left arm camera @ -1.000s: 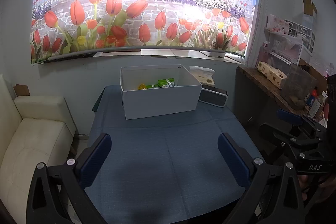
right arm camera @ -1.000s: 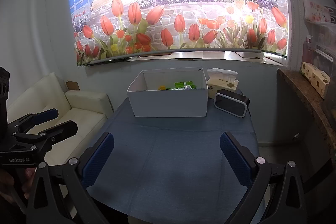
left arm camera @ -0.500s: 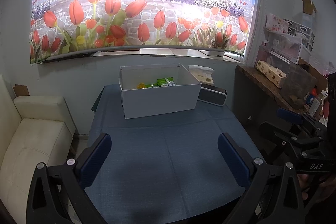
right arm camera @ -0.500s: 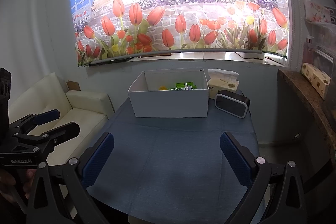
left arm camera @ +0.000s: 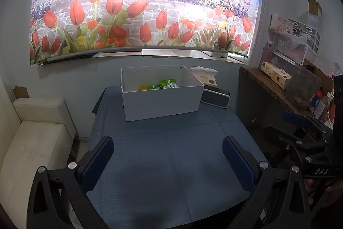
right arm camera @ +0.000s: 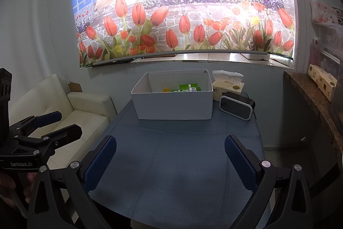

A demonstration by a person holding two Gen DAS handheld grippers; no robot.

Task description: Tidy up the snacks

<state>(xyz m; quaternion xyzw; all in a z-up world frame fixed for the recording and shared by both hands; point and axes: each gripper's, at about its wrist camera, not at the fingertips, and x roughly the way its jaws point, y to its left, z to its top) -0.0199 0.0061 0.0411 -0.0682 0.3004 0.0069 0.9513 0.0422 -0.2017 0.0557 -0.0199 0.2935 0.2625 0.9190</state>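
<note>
Snacks (left arm camera: 165, 85) (green packets, count unclear) fill one white box (left arm camera: 163, 100); both hand-held grippers (left arm camera: 167, 162) (right arm camera: 170, 161) gape empty.

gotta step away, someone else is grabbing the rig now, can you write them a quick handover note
Left gripper: open, empty, held above the near part of the blue table.
Right gripper: open, empty, also above the near table.
White box sits at the far end of the table; green snack packs and a yellow item are already inside.
No loose snacks show on the cloth, so packing looks done, though the box's near part is hidden.
Left: check the box contents. The tissue box and black speaker beside it are untouched.
</note>
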